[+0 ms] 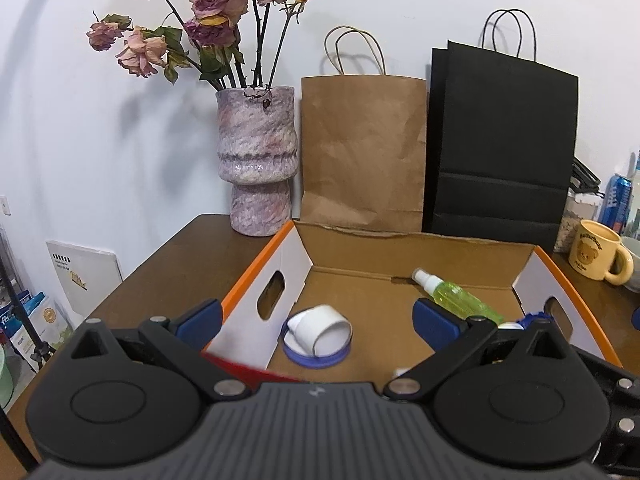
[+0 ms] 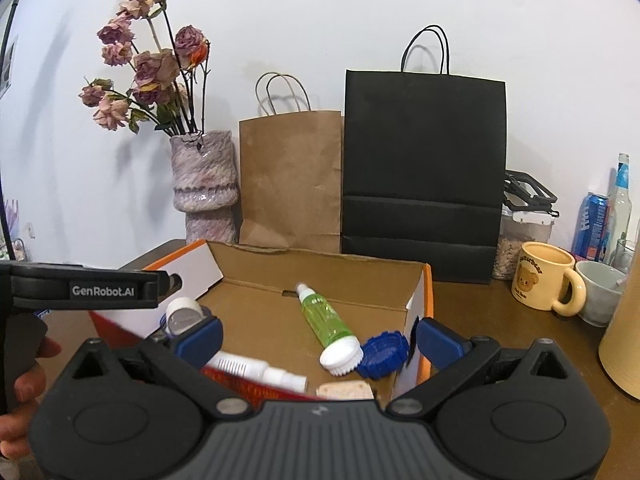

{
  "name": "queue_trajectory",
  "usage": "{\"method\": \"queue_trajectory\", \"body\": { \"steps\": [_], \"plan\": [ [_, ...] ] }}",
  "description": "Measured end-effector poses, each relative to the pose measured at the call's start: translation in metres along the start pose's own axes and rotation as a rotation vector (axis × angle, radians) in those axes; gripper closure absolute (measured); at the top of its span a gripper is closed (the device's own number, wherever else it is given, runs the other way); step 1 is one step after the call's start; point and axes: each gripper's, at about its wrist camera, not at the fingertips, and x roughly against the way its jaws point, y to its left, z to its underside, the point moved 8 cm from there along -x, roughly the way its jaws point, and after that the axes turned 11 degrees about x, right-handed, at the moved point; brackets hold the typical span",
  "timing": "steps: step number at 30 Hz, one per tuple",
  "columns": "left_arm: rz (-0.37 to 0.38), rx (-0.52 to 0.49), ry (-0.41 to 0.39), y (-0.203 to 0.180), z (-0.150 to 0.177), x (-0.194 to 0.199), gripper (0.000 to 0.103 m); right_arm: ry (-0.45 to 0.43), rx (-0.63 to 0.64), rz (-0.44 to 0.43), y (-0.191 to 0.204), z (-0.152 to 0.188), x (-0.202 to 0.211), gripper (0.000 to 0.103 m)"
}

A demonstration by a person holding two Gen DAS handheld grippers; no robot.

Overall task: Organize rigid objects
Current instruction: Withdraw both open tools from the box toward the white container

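An open cardboard box with orange-edged sides stands on the brown table. Inside lie a green spray bottle with a white cap, a white paper roll resting on a blue tape ring, a blue lid, a white tube and a pale sponge-like block. My left gripper hovers open over the box's near left part, nothing between its blue pads. My right gripper hangs open above the box's near right corner, empty. The left gripper's body shows in the right wrist view.
A purple vase of dried roses, a brown paper bag and a black paper bag stand against the wall behind the box. A yellow bear mug, a grey cup, a blue can and bottles sit at the right.
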Motion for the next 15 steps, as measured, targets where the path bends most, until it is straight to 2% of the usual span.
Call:
{"method": "queue_trajectory", "body": {
  "steps": [15],
  "plan": [
    [0.026,-0.034,0.029,-0.002,0.037,0.05,0.0,0.049,0.008,0.008,-0.001,0.038,0.045,0.0]
  ]
}}
